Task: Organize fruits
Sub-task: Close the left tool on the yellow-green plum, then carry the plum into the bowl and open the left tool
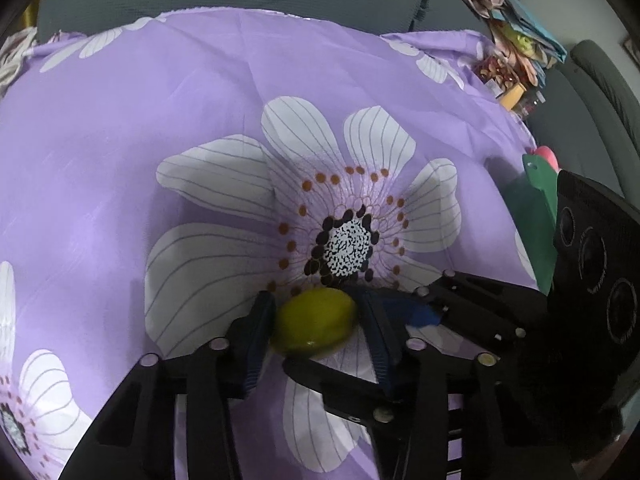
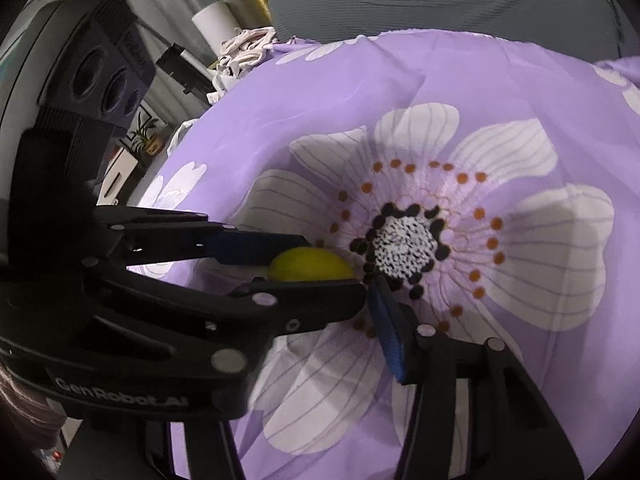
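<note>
Our left gripper (image 1: 316, 330) points down, its two fingers squeezing something between them. Our right gripper (image 1: 404, 304) crosses just beside it.

On my feeds the light is soft and fairly dim, leaving the purple flowered cloth (image 1: 168, 128) evenly lit with only weak grey shadows under the black linkages toward 6 o'clock. Both fisheye views bow hard at the rim and fall to black vignette in the corners. The near hardware at 9 o'clock on my right feed is smeared and soft, and a small glint sits on the yellow-green fruit (image 1: 314, 328).
</note>
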Demonstrator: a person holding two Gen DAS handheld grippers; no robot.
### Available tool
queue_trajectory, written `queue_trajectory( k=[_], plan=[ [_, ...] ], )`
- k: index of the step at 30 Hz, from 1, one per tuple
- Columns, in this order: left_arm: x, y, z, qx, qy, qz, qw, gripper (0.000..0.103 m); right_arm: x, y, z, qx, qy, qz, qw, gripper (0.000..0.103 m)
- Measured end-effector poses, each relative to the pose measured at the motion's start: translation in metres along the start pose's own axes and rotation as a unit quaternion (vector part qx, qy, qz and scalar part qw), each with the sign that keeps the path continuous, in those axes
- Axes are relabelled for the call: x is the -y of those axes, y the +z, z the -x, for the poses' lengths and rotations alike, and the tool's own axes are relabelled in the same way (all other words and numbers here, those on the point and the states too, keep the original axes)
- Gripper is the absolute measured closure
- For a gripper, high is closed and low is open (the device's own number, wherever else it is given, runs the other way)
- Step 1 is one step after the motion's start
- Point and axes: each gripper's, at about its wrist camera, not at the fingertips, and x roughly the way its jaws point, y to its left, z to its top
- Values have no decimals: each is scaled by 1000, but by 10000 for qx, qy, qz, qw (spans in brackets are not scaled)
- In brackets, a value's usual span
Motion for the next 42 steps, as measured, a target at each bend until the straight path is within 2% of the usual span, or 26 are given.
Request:
queue_trajectory(
  k=[10, 15, 30, 42],
  plan=[
    [7, -3, 4, 83, -36, -26, 10000, 59, -1, -1, 3, 24, -69, 69, 9999, 57],
    [25, -4, 16, 253, -40, -201, 9995, 59, -7, -5, 22, 240, -169, 118, 9995, 57],
    [120, -2, 39, 685, -64, -1101, 9915, 59, 6, -38, 113, 1112, -574, -68, 9921, 57],
    [209, 11, 28, 737, -269, -1853, 9795, 59, 47, -66, 187, 1691, -1026, -437, 9793, 57]
  ],
)
